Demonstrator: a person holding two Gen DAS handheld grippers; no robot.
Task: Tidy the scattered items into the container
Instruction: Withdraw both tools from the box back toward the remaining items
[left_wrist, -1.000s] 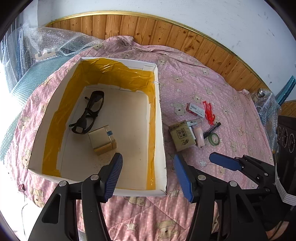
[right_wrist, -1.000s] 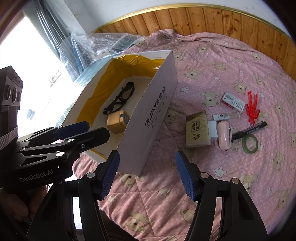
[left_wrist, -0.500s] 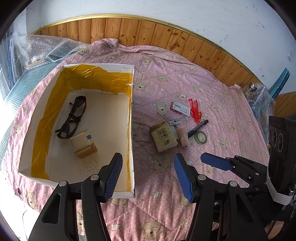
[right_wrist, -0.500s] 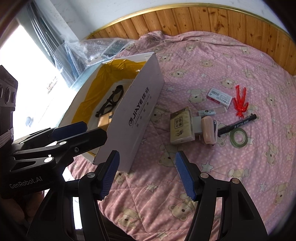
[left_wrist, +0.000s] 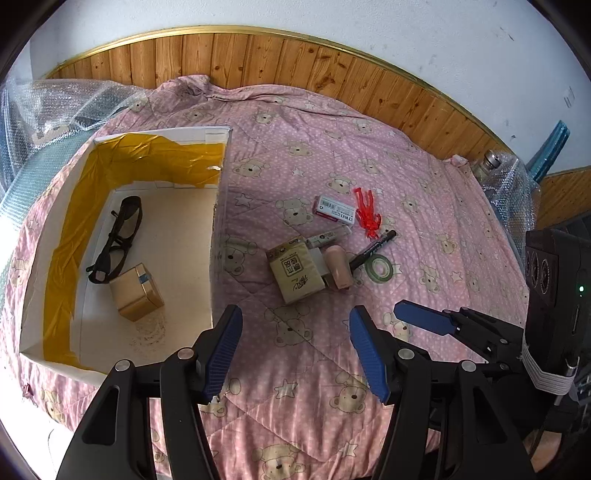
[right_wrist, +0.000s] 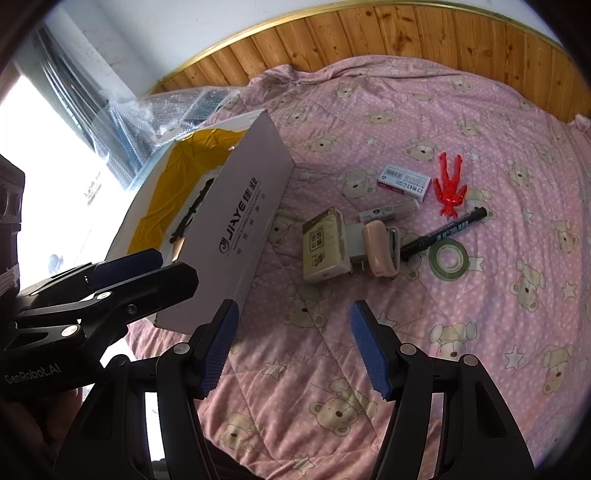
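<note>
Cardboard, white outside and lined with yellow tape, makes up the box (left_wrist: 218, 206) that serves as landmark in the left wrist view; it sits open-topped on the pink bear-print quilt (left_wrist: 306, 373) of the bed, and already inside it lie black glasses (left_wrist: 117, 236) and a small gold carton (left_wrist: 136, 292). To the right of the box, apart from its wall, the loose things cluster: a tan tissue pack (left_wrist: 295, 272) nearest the box, a pink stapler (left_wrist: 338, 272) touching its far side, a green tape roll (left_wrist: 380, 266) beyond that, a black marker (left_wrist: 373, 249), a small white carton (left_wrist: 334, 210) and a red plastic figure (left_wrist: 367, 214) farthest from the box. The left hand-held gripper (left_wrist: 295, 350) hovers above the quilt with its blue pads wide apart and nothing between them; the right hand-held gripper (left_wrist: 424, 318) shows at the side, its opening unclear from here. In the right wrist view the box's printed side wall (right_wrist: 240, 229) stands left of the same cluster, and the right hand-held gripper (right_wrist: 293, 350) is spread wide and empty above bare quilt, short of the tissue pack (right_wrist: 323, 245). That pack is probably light and soft, so it should give under the pads; taking it across its narrow width looks safest. The stapler (right_wrist: 378, 251) seems rigid and heavier, best pinched across its body. The tape roll (right_wrist: 448, 259) lies flat and may need a grip over its rim, and the thin marker (right_wrist: 443, 232) could roll on the soft bedding.
</note>
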